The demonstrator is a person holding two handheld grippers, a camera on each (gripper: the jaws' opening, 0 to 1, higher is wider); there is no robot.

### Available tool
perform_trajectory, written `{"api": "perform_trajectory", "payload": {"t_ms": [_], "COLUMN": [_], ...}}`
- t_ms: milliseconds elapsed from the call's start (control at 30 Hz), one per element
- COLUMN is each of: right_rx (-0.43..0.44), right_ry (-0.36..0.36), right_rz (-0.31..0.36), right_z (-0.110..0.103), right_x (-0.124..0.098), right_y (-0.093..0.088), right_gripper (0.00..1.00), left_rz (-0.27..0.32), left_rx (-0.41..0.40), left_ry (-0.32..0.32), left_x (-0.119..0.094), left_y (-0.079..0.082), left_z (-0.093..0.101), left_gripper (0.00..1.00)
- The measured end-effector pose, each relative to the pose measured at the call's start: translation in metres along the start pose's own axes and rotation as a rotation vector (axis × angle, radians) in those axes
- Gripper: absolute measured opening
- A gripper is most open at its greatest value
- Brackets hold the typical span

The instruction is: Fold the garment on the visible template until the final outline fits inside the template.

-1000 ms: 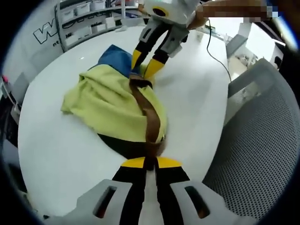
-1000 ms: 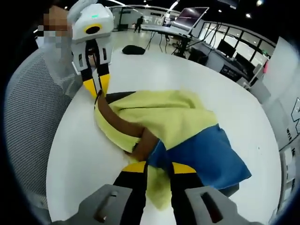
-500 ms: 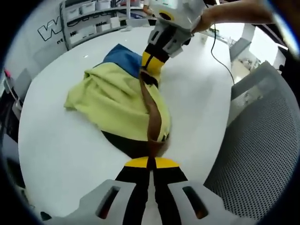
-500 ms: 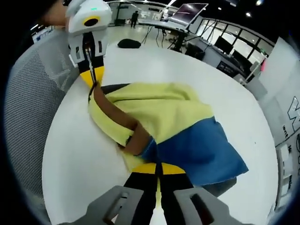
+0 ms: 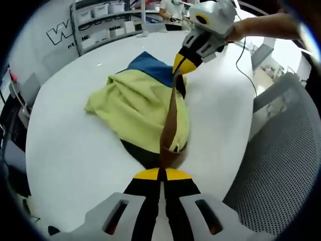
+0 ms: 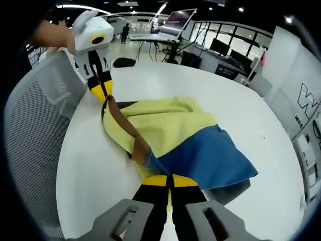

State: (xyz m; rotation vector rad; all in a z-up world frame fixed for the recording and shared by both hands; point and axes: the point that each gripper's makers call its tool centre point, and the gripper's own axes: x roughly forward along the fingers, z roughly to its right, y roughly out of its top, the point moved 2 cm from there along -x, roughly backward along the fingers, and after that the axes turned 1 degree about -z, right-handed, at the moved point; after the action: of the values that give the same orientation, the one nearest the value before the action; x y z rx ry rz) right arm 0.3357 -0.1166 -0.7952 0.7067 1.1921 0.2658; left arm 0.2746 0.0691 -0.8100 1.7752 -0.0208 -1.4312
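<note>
The left tool (image 5: 159,175) is clamped on the near end of a brown band (image 5: 169,123); the right tool (image 5: 181,64) is clamped on its far end. Between them the yellow-and-blue garment (image 5: 135,103) lies bunched on the white table (image 5: 65,160). If either grip slips, the hem would likely drop crooked. A dark template (image 6: 228,191) peeks out, mostly covered, its outline unreadable.

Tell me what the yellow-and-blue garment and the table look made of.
Garment: soft, matte woven or knit cloth, judging by its loose folds; its brown band looks smoother, pulled taut between both shut grippers. Table: hard, smooth white surface with faint sheen, probably laminate or plastic.
</note>
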Motion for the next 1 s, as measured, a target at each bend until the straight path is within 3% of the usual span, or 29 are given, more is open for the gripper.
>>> {"api": "perform_trajectory", "payload": {"t_ms": [300, 1000], "right_rx": [0.094, 0.258], "right_ry": [-0.024, -0.077], "right_rz": [0.039, 0.131], "right_z": [-0.003, -0.002], "right_x": [-0.016, -0.057], "right_y": [-0.004, 0.004], "right_gripper": [0.00, 0.00], "left_rz": [0.062, 0.145], "left_rx": [-0.044, -0.028], "left_ry": [0.038, 0.066], "left_x": [-0.011, -0.029], "left_y": [0.014, 0.058], "left_z": [-0.016, -0.033], "left_gripper": [0.03, 0.03]}}
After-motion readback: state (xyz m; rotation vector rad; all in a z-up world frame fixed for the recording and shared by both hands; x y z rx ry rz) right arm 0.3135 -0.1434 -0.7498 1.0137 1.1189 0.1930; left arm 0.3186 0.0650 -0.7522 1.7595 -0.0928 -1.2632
